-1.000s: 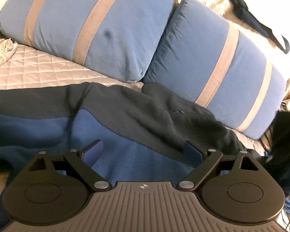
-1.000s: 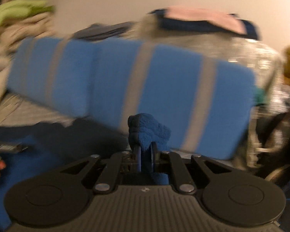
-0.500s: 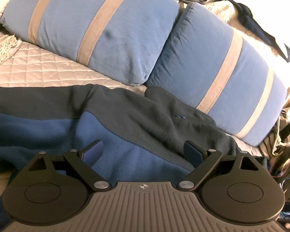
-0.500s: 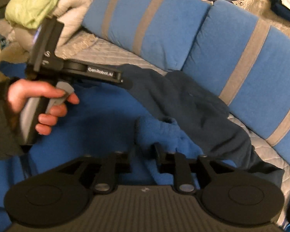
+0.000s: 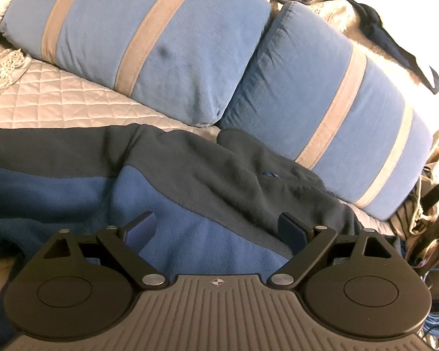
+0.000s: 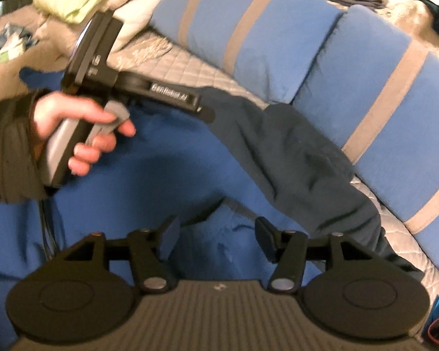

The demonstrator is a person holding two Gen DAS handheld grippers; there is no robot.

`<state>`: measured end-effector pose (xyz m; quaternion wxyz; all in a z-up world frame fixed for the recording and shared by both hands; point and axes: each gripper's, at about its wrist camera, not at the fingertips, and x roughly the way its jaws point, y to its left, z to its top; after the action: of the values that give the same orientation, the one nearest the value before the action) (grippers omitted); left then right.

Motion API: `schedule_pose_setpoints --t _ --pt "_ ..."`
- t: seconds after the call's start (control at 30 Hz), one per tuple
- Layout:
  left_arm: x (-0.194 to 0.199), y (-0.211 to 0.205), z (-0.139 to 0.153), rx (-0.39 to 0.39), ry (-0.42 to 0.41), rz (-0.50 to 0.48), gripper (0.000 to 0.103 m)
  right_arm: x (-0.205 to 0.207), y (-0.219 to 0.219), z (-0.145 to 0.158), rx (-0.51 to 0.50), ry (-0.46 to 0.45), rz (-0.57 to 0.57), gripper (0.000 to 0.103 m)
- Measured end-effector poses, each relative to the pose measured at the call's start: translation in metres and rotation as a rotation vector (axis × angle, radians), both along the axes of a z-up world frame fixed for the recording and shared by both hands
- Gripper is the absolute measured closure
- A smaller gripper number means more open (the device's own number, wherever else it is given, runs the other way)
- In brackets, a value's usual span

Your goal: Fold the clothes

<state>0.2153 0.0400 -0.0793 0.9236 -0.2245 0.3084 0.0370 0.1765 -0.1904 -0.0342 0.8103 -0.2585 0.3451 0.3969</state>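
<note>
Hovering over the soft blue fleece garment (image 6: 166,181), right gripper (image 6: 216,238) just opened empty, left gripper (image 5: 216,228) wide

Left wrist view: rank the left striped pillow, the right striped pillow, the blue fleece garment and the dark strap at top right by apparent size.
1. Blue fleece garment, though nearest the camera.
2-3. Left striped pillow and right striped pillow: look alike, unranked.
4. Dark strap.
</note>
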Motion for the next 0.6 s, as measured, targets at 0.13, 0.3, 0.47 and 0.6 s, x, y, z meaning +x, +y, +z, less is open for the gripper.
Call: schedule_pose_setpoints --t 0.13,0.3,0.47,0.6 --pt "0.0 0.0 0.0 -0.003 0.002 0.002 0.011 0.006 0.004 -0.011 -0.052 0.032 0.103 0.027" --pt "0.001 0.0 0.0 -0.003 0.005 -0.001 0.011 0.031 0.006 -0.024 -0.084 0.132 0.194 0.027" --pt "0.002 0.002 -0.001 -0.008 0.004 0.001 0.011 0.064 0.008 -0.038 -0.062 0.258 0.25 0.028" --pt "0.002 0.002 0.0 -0.016 0.002 -0.002 0.011 0.082 0.013 -0.047 -0.047 0.312 0.3 0.03"
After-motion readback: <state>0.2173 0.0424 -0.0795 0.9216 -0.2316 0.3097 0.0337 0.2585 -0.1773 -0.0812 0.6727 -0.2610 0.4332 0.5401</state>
